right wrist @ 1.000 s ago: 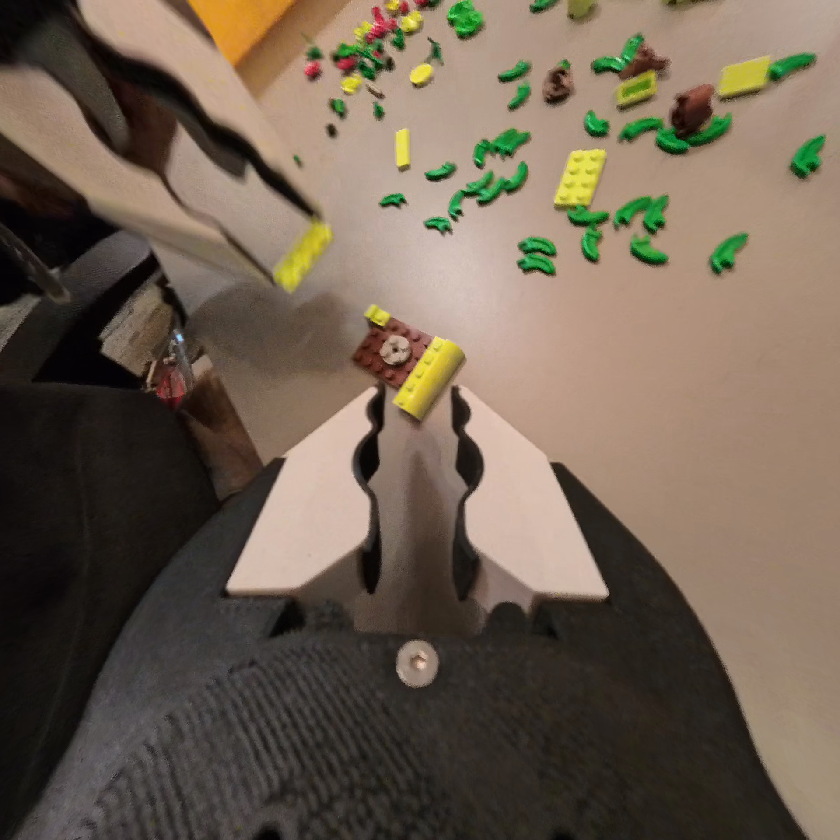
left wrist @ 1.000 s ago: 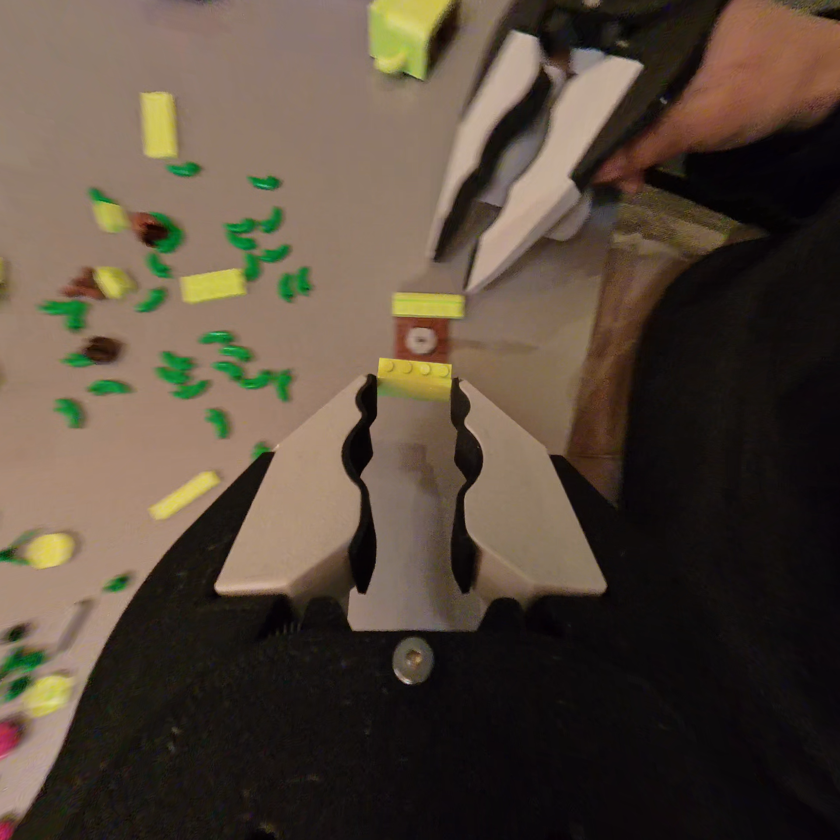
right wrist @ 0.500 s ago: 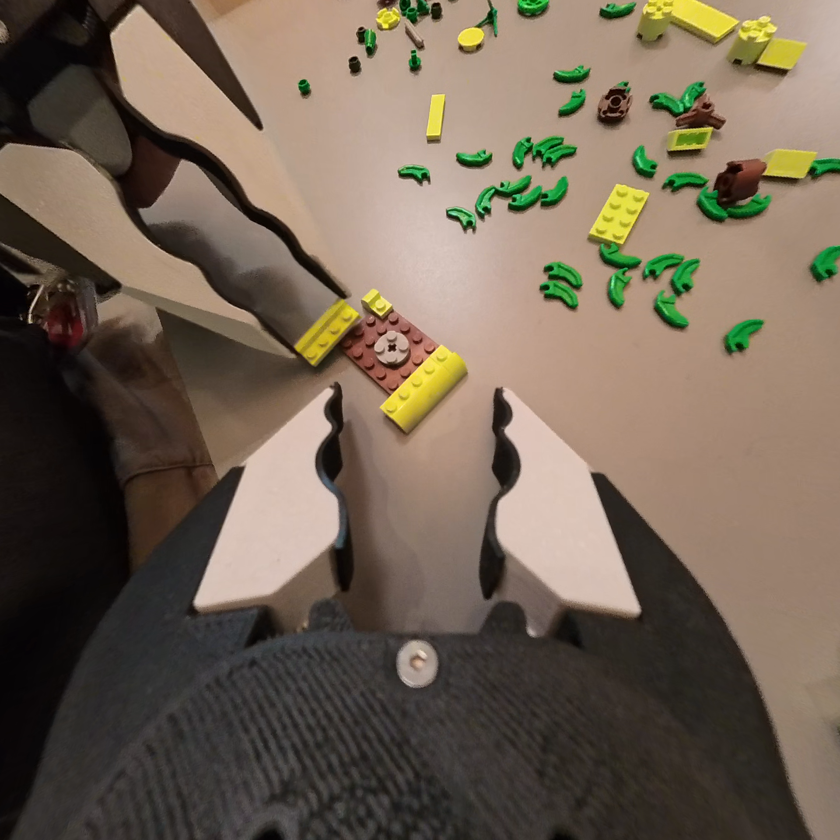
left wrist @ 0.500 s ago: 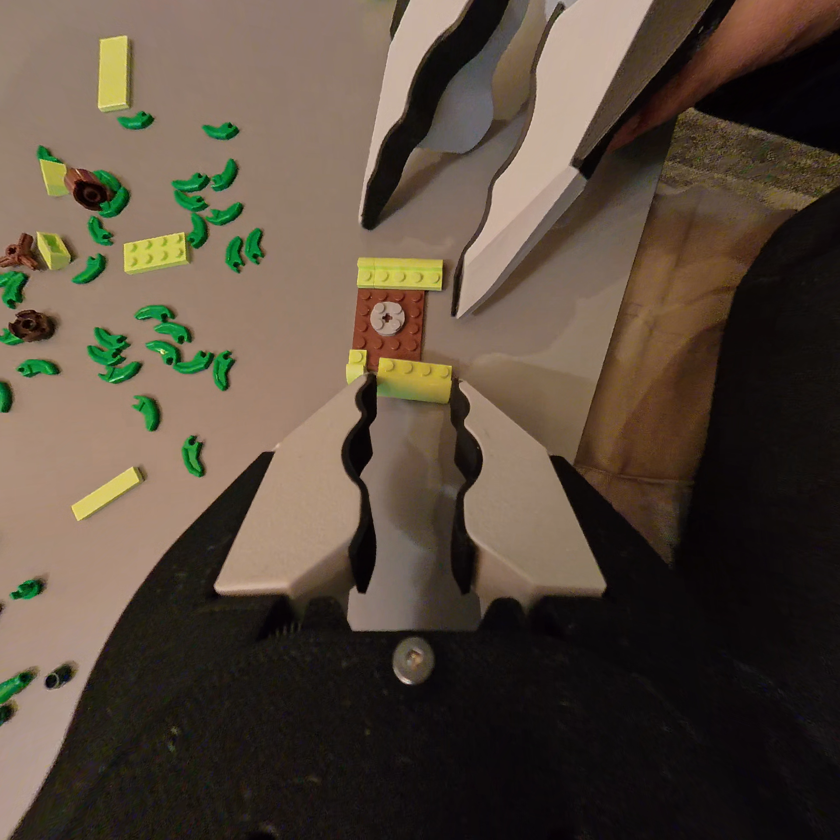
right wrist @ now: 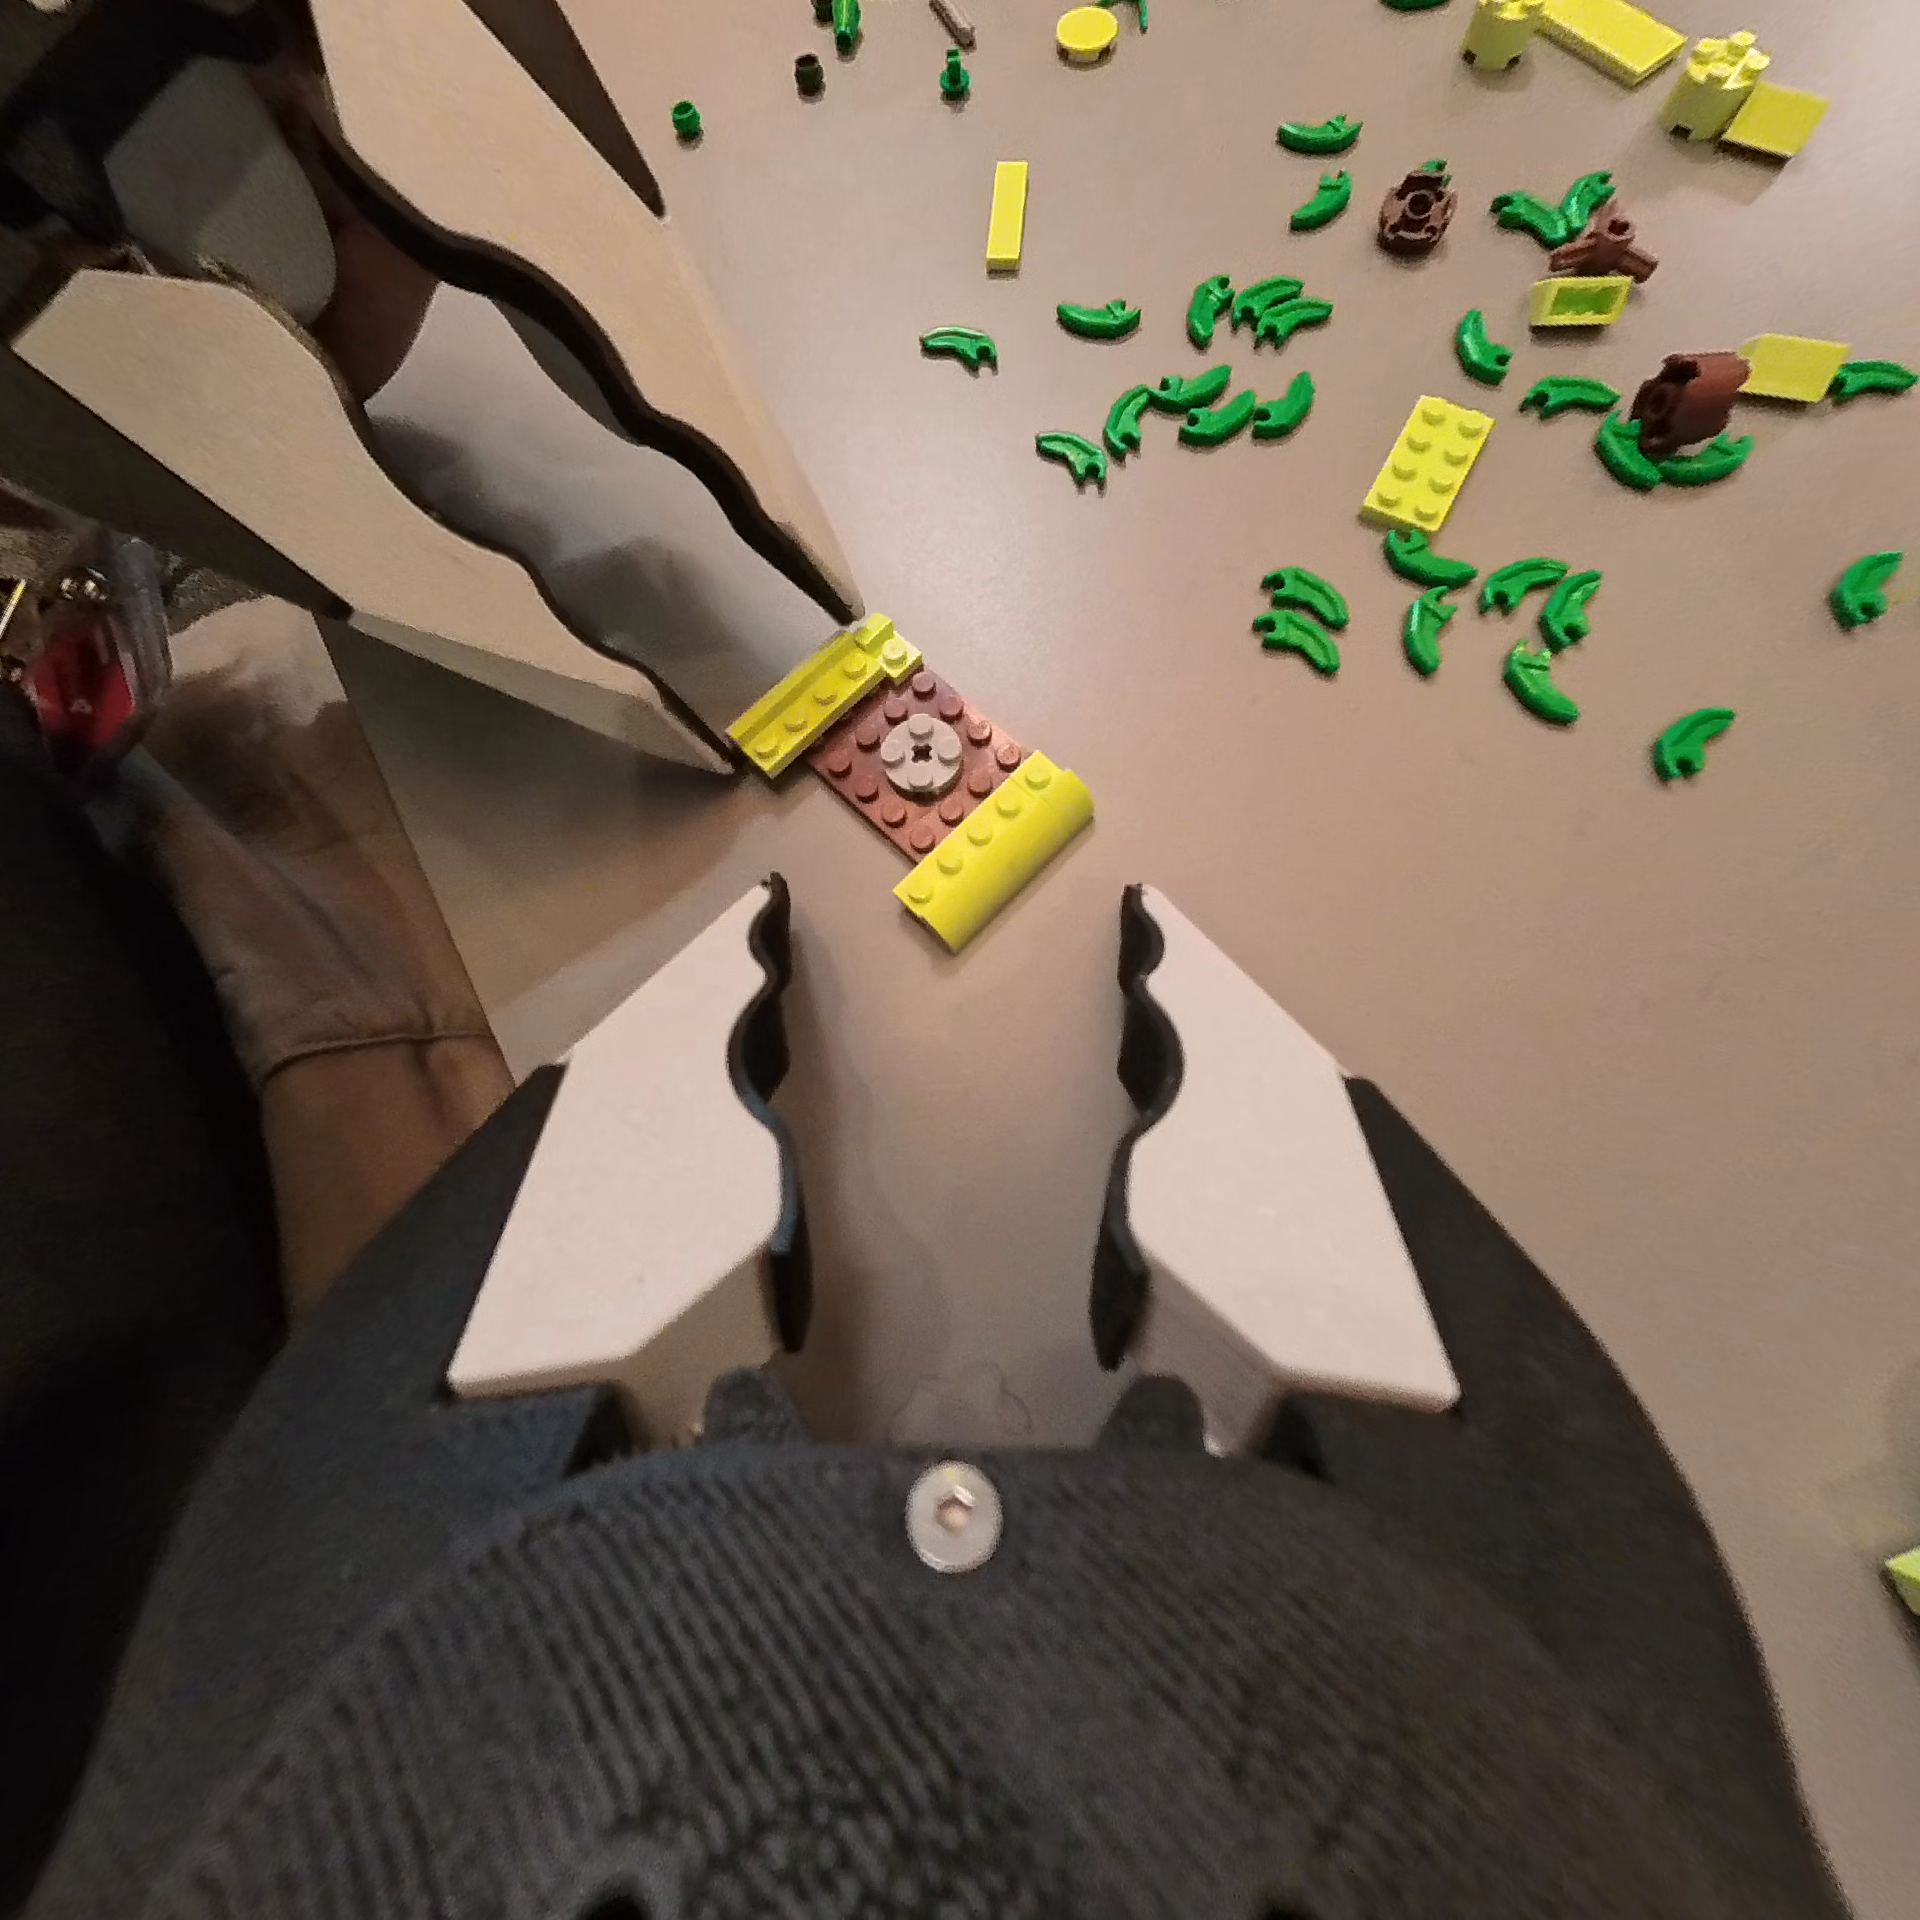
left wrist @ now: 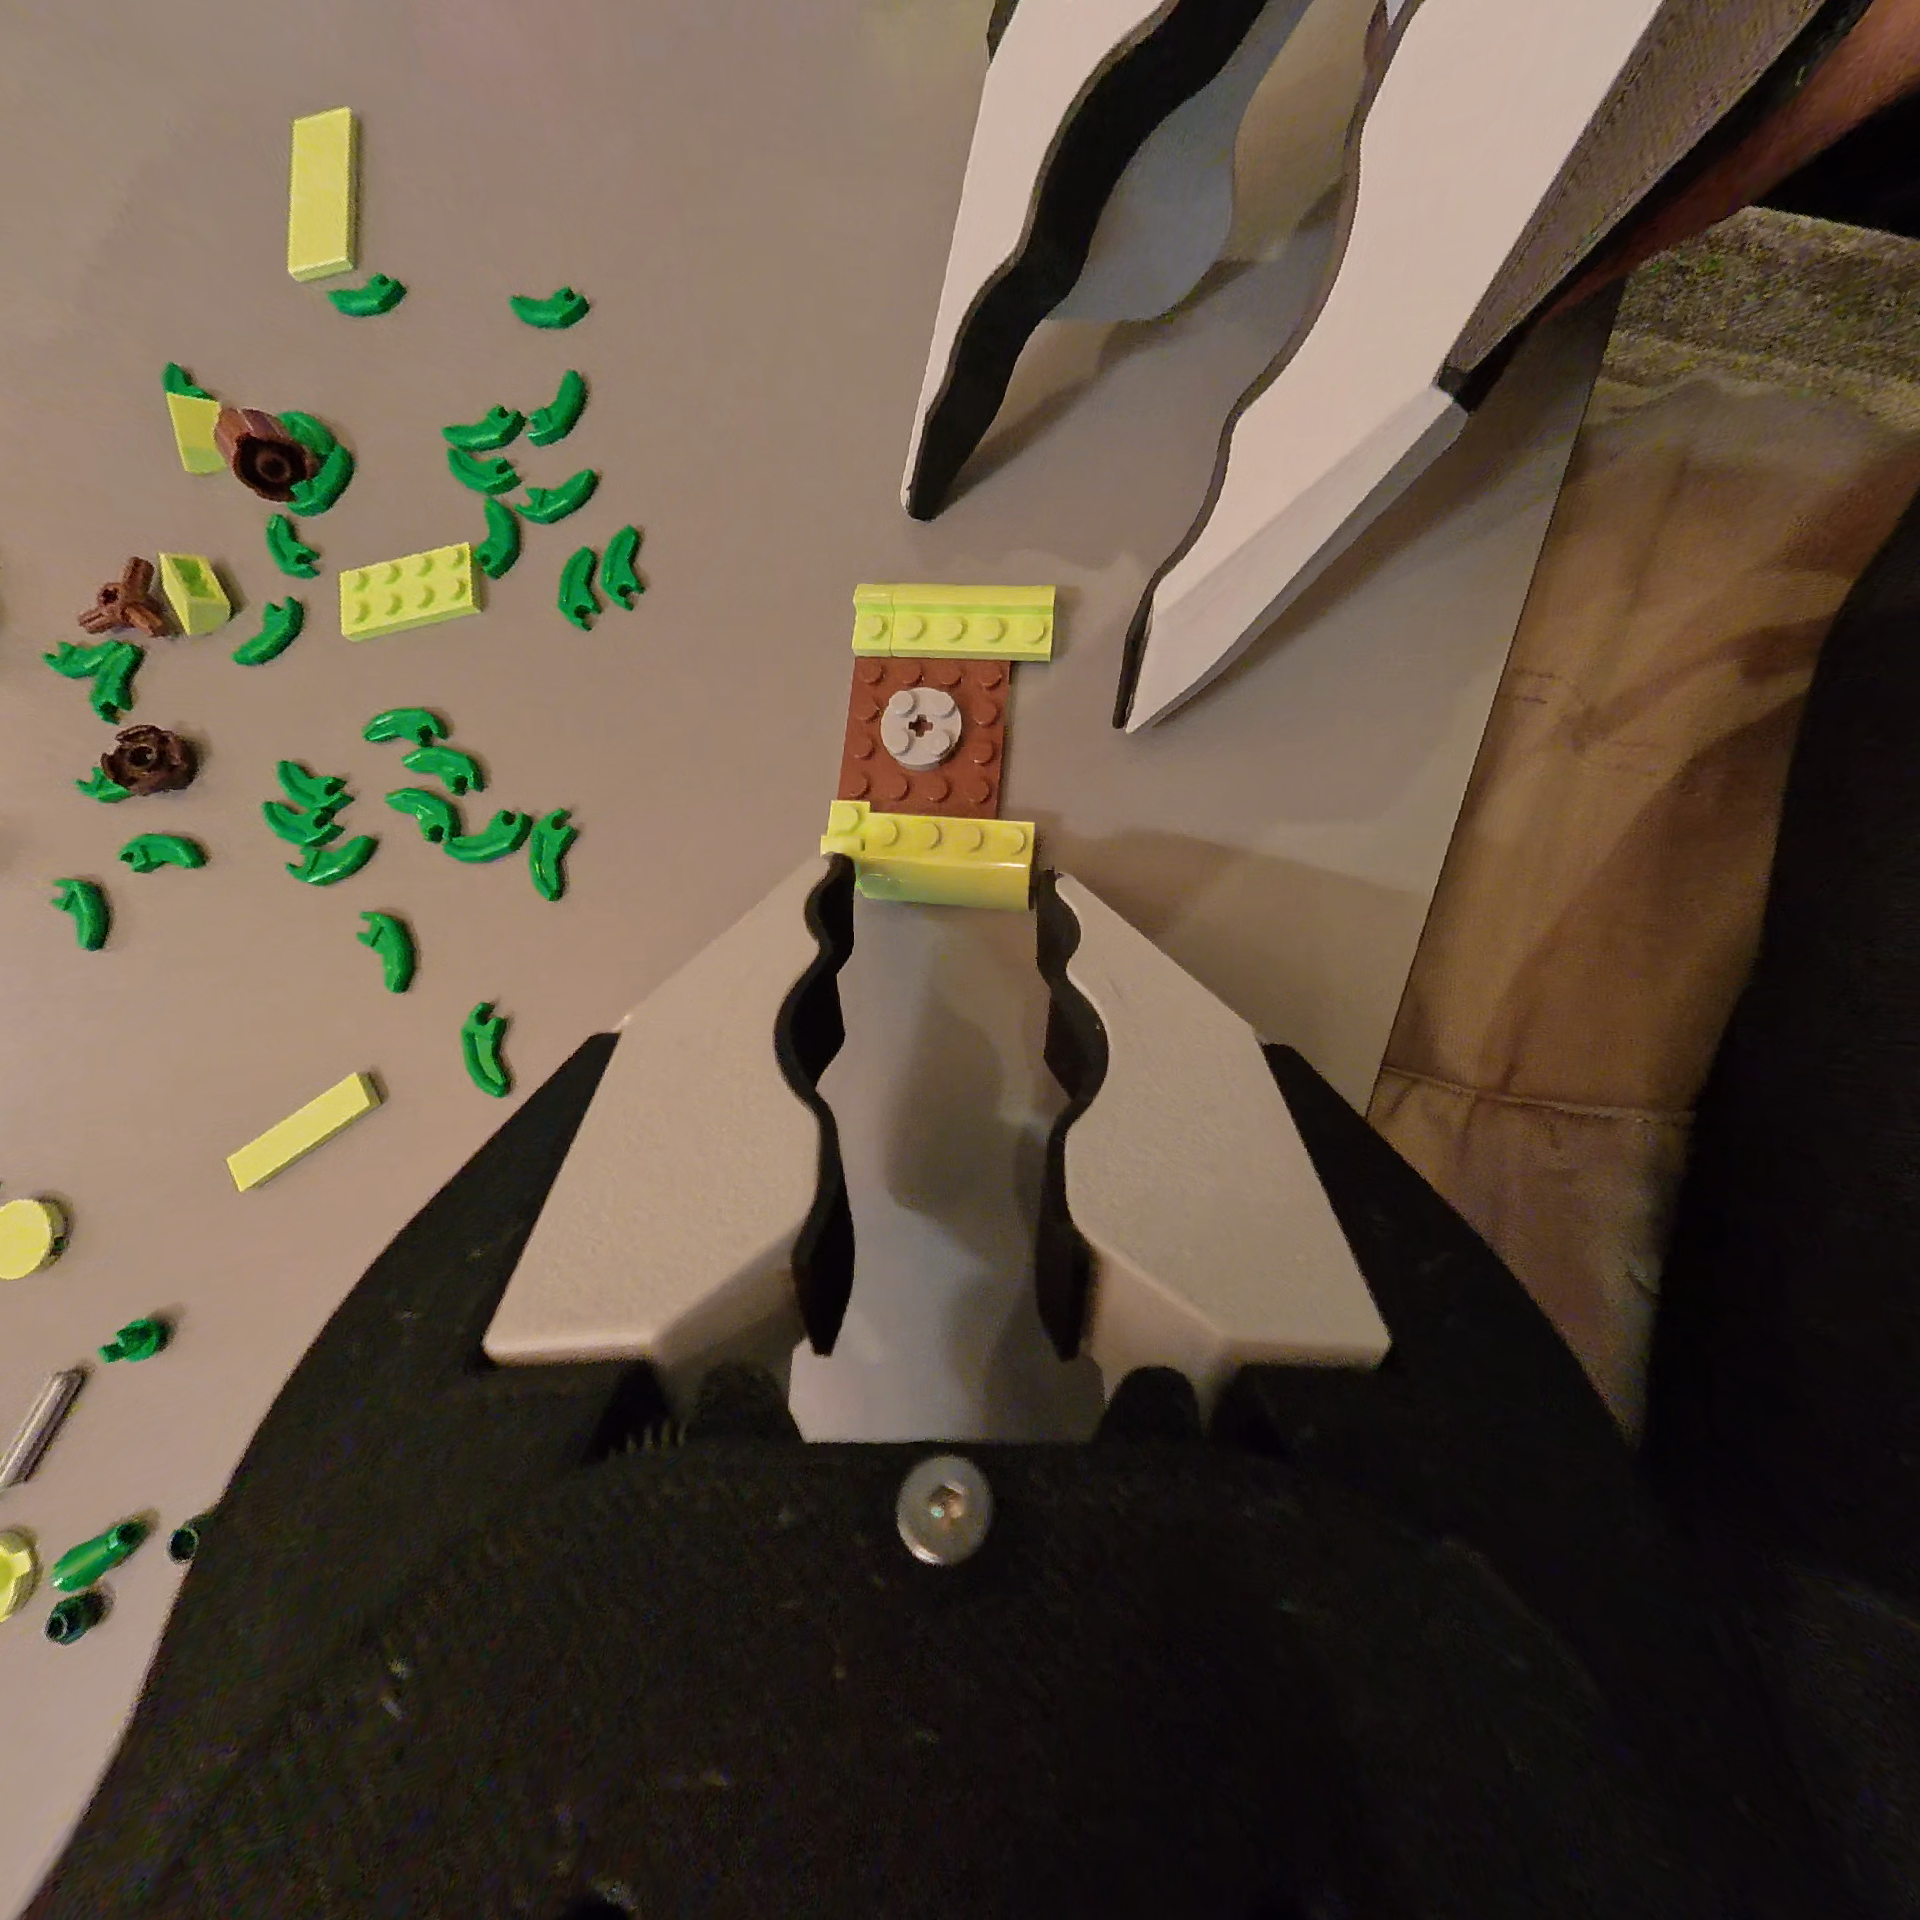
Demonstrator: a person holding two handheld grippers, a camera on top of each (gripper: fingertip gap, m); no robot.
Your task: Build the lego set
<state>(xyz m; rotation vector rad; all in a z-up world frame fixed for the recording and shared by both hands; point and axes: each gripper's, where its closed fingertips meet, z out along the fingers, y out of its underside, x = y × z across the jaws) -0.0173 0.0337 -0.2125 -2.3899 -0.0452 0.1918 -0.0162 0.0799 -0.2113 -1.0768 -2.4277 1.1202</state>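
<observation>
A brown plate (left wrist: 928, 740) with a grey round piece (left wrist: 921, 727) on top lies on the grey table (left wrist: 727, 312). A lime slope brick (left wrist: 956, 623) sits along its far edge. My left gripper (left wrist: 940, 883) is shut on a second lime slope brick (left wrist: 940, 862), held against the plate's near edge. My right gripper (left wrist: 1023, 615) hangs open just beyond the far brick. In the right wrist view my right gripper (right wrist: 951, 888) is open and empty, a little short of the plate (right wrist: 914, 764), and my left gripper (right wrist: 787, 688) grips its brick (right wrist: 805, 701).
Several green leaf pieces (left wrist: 457, 810), a lime 2x4 brick (left wrist: 410, 603), lime tiles (left wrist: 301, 1130) and brown pieces (left wrist: 265, 457) are scattered left of the plate. The table edge runs close on the right, with tan fabric (left wrist: 1621, 831) beyond it.
My right gripper opened, let go of the brown plate and backed off. The plate came down onto the table. My left gripper brought its lime brick to the plate's near edge.
</observation>
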